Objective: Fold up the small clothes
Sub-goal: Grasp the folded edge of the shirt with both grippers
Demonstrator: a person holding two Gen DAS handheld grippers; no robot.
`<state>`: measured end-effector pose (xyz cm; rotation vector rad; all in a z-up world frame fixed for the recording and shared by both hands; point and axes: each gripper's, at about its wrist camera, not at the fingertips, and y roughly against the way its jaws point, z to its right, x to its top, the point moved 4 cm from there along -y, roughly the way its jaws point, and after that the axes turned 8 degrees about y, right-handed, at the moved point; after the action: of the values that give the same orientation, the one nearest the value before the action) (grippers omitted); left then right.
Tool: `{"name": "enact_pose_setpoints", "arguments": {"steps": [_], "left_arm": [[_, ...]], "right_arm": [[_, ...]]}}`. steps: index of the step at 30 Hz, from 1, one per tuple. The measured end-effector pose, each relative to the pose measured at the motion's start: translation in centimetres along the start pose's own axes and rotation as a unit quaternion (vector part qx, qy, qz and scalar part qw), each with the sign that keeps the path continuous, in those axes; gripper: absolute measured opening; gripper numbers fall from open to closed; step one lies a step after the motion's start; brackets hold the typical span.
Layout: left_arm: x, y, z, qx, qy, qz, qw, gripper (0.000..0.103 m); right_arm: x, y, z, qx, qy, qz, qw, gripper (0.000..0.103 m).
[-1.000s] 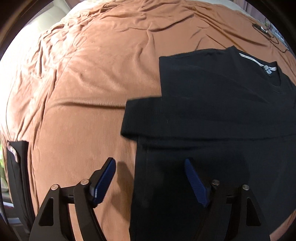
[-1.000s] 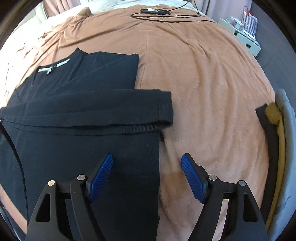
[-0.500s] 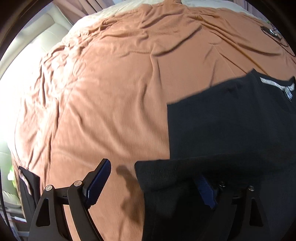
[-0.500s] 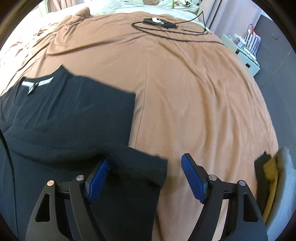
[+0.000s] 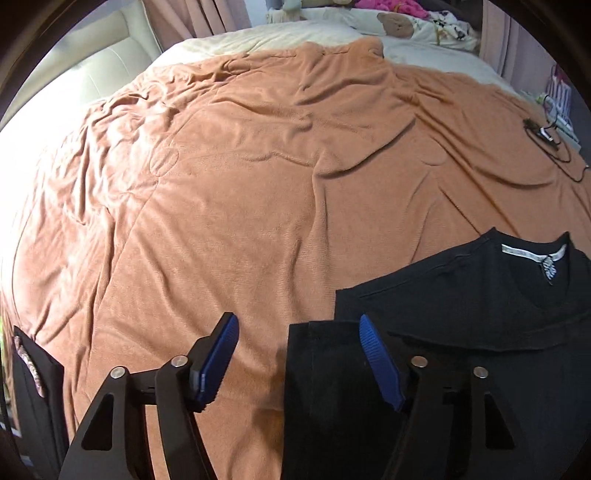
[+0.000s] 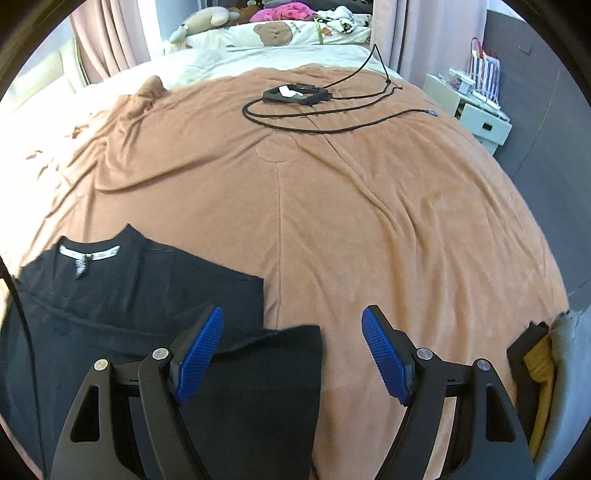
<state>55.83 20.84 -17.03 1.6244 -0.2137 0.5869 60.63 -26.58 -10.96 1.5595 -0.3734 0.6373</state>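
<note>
Left claw: your left claw [image 5: 295,354] is hovering over the near left edge of the black sweater [image 5: 461,332]; its jaws are closing, with the sweater's folded edge lying under the gap, and the blue pads [image 5: 376,354] are not pressing on it yet.
Right claw: your right claw [image 6: 293,350] is standing wide apart over the sweater's [image 6: 147,288] near right edge, gripping nothing.
Sweater: it is lying flat on the brown blanket [image 5: 258,221], nearest you, neck label [image 6: 88,253] at its far end.
Done so far: both sides and the sleeves are looking folded in across the body, so the sweater is sitting as a narrow strip.
Left to do: you are probably still owing it the fold from the bottom up toward the collar; I am judging it about half done.
Sweaters being folded: one.
Other clothes: a small stack [image 6: 539,362] is waiting right of the sweater at the bed's edge; the count is unclear.
Beyond the sweater: one black cable [image 6: 314,118] and one small black device [image 6: 295,94] are lying on the blanket.
Farthest: pillows [image 6: 277,33] are showing past the blanket.
</note>
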Motion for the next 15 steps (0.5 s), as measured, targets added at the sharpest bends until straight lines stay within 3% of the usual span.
{"name": "enact_pose_setpoints", "arguments": {"steps": [5,9,12,15], "left_arm": [[-0.9,0.5,-0.9,-0.016,-0.002,-0.015,0.9998,0.066],[-2.1,0.3,-1.3,-0.019,-0.007,-0.03,0.9993,0.054],[-2.8,-0.6,-1.5,-0.026,0.008,-0.041,0.9988,0.053],[-3.0,-2.0,-1.2,-0.02,0.012,-0.05,0.9985,0.053]], "right_arm": [[-2.0,0.3,1.6,0.035,-0.009,-0.005,0.999,0.075],[-3.7,-0.5,2.0,0.05,0.005,-0.022,0.999,0.075],[-4.3,-1.6,2.1,0.069,0.002,-0.035,0.997,0.059],[-4.1,-2.8,2.6,0.081,-0.003,-0.044,0.996,0.054]]}}
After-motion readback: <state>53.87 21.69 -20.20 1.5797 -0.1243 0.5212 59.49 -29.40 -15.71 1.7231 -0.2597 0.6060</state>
